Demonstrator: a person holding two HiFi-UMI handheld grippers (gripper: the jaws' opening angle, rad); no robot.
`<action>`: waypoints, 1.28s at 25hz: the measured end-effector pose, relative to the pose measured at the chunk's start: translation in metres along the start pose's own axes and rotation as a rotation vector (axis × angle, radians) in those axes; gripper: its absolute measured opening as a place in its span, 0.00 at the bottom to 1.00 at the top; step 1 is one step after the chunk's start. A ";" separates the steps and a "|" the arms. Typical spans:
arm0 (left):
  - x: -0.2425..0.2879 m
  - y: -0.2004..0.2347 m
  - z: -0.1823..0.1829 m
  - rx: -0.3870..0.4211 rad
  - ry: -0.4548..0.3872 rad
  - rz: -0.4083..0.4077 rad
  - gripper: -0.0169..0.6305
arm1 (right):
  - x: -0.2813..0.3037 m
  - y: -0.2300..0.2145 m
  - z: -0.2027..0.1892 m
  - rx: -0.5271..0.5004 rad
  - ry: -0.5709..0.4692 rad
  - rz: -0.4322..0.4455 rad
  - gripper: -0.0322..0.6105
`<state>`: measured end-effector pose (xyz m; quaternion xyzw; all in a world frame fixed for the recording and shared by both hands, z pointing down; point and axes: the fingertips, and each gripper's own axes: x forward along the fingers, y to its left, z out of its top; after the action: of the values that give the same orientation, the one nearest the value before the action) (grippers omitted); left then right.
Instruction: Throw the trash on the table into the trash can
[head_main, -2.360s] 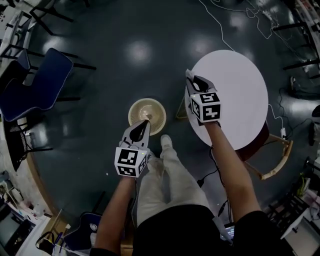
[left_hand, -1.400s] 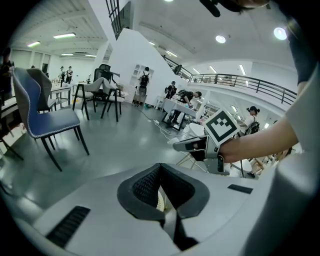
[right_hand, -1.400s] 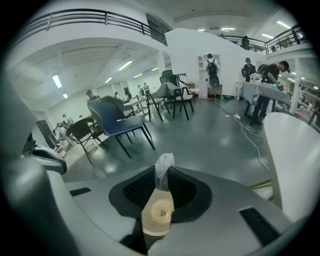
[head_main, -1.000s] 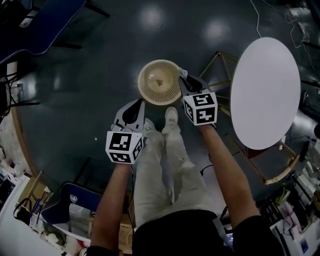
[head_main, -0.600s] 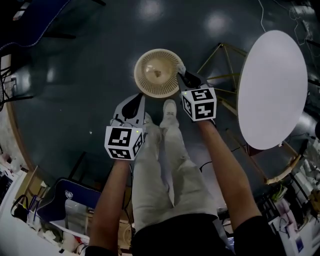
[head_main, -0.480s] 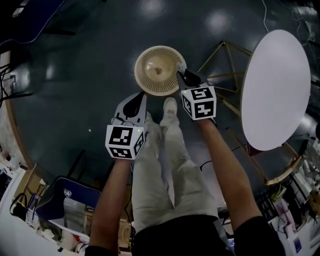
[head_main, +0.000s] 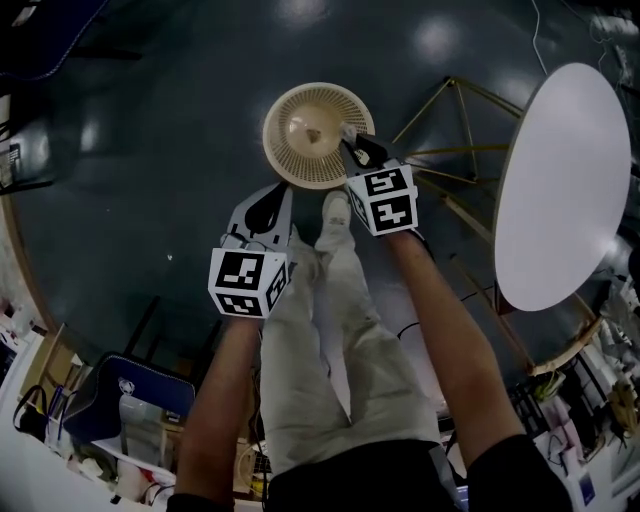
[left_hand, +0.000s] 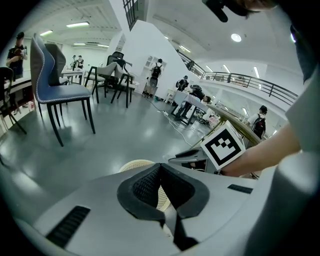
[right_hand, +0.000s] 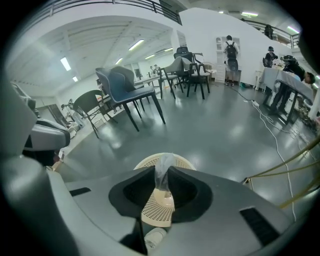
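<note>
A beige slotted trash can stands on the dark floor in front of the person's feet. My right gripper hangs over its right rim, shut on a small crumpled pale scrap of trash. In the right gripper view the scrap sticks up between the jaws of the gripper, with the trash can right below. My left gripper is low beside the can's near edge, shut and holding nothing. In the left gripper view the left gripper points at the trash can.
A round white table on wooden legs stands to the right. The person's legs and a shoe are just behind the can. A small piece lies inside the can. A blue chair stands far left.
My right gripper has carried the scrap from the white table to the left, to above the trash can's right rim. The left gripper stays near the can's near side.
</note>
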<state>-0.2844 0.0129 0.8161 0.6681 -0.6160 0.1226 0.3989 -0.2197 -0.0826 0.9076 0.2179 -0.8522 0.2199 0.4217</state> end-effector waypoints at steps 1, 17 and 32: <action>0.002 0.002 -0.002 -0.001 0.002 0.000 0.04 | 0.004 0.001 -0.002 -0.003 0.007 0.003 0.19; 0.013 0.032 -0.028 -0.005 0.029 0.028 0.04 | 0.043 0.005 -0.046 0.013 0.077 0.036 0.31; -0.017 0.005 0.014 0.024 -0.015 0.024 0.04 | -0.025 0.016 -0.003 0.036 -0.012 0.015 0.18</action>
<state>-0.2974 0.0162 0.7980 0.6662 -0.6256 0.1297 0.3847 -0.2132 -0.0635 0.8858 0.2206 -0.8522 0.2370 0.4111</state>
